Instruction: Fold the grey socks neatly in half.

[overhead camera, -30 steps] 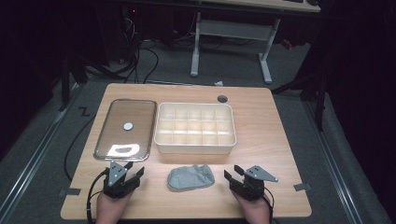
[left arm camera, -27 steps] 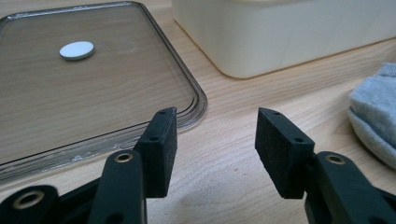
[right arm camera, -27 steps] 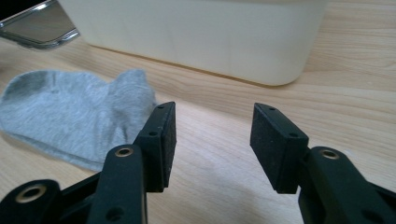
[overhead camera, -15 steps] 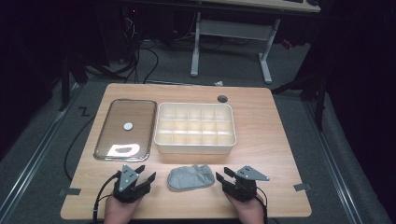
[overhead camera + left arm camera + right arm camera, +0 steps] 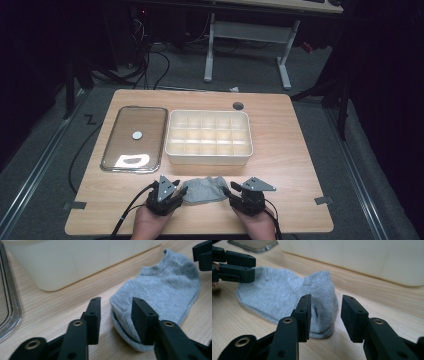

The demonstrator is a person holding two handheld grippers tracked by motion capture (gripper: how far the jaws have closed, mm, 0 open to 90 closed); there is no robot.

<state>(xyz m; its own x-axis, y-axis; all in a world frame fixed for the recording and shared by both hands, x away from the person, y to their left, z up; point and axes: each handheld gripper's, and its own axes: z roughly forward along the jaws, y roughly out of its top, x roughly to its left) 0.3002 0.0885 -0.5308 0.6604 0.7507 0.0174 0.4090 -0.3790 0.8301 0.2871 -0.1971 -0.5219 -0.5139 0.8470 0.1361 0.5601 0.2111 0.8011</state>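
Your small grey ankle sock (image 5: 204, 189) lies flat on the wooden bench (image 5: 290, 165) just in front of the cream compartmented plastic tray (image 5: 208, 137), and with your left gripper (image 5: 116, 305) and right gripper (image 5: 325, 305) both spread apart at its 2 ends, closing too high could pinch only 1 layer or slide the fabric away.

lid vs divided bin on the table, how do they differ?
The lid is clear with a metallic-looking rim and lies flat; the divided bin is opaque cream with raised walls. The lid has one unbroken face with a small white disc at its middle; the bin is split into a grid of compartments, which look empty. The lid sits left of the bin. Both are rounded rectangles on the wooden table, behind the grey sock.
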